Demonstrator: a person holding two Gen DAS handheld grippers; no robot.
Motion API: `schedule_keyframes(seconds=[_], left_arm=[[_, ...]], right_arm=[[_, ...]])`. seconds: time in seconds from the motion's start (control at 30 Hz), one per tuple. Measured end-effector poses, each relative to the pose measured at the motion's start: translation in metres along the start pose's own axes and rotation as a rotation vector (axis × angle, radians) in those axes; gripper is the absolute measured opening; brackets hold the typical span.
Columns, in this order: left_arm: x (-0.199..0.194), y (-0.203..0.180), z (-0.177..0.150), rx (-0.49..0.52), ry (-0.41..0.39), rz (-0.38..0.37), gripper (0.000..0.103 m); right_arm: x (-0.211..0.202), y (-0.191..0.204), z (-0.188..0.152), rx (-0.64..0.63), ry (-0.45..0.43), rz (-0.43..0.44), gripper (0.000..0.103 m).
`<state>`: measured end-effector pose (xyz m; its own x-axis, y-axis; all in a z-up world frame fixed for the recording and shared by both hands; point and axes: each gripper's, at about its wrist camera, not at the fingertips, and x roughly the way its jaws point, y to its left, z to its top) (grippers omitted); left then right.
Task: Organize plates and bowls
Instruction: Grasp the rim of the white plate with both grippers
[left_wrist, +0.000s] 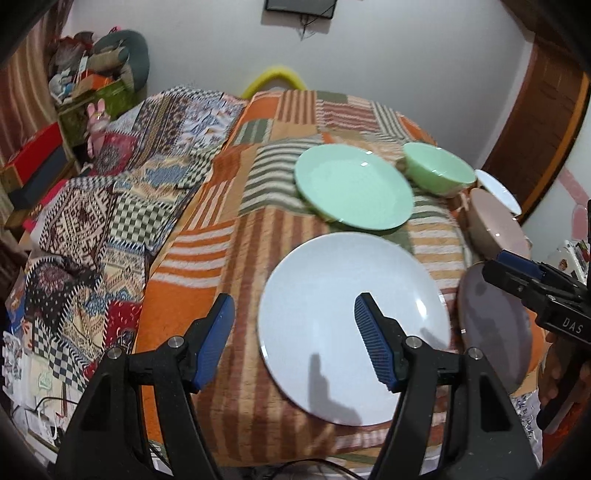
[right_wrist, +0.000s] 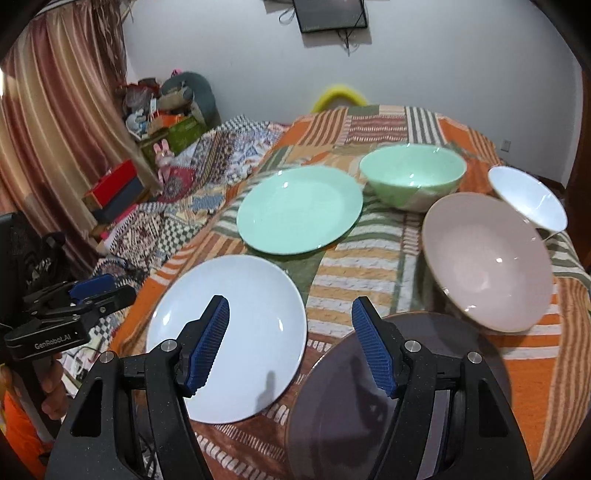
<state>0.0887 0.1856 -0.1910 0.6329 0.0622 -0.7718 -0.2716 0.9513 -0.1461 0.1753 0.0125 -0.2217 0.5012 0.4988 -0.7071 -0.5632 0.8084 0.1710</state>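
Both views are taken from low over the near edge, aimed toward 12 o'clock. The blue plate (left_wrist: 354, 328) (right_wrist: 229, 339) and green plate (left_wrist: 352, 186) (right_wrist: 299, 208) are shared up close.

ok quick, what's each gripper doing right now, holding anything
left gripper: open, holding nothing, above the white plate.
right gripper: open, holding nothing, above the white plate and pink plate.

A: What's laid out?
B: A pale blue plate (right_wrist: 229, 332) lies flat beside a pink plate (right_wrist: 399, 398), a mint plate (right_wrist: 299, 208) behind them.
A: Bowls?
B: Mint bowl (right_wrist: 412, 175) upright; pink bowl (right_wrist: 484, 258) and white bowl (right_wrist: 528, 197) seemingly tilted.
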Motion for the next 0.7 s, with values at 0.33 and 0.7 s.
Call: schedule_keyframes(seconds=[0.33,0.7], left_arm=[[0.036,0.028,-0.019,-0.068,0.093,-0.036,0.067],[0.047,0.037,-0.030,-0.104,0.119,-0.116,0.031]], right_arm=[[0.038,-0.008,-0.005,0.019,0.120,0.006,0.066],[0.056,-0.008,-0.007,0.005,0.176,0.013,0.034]])
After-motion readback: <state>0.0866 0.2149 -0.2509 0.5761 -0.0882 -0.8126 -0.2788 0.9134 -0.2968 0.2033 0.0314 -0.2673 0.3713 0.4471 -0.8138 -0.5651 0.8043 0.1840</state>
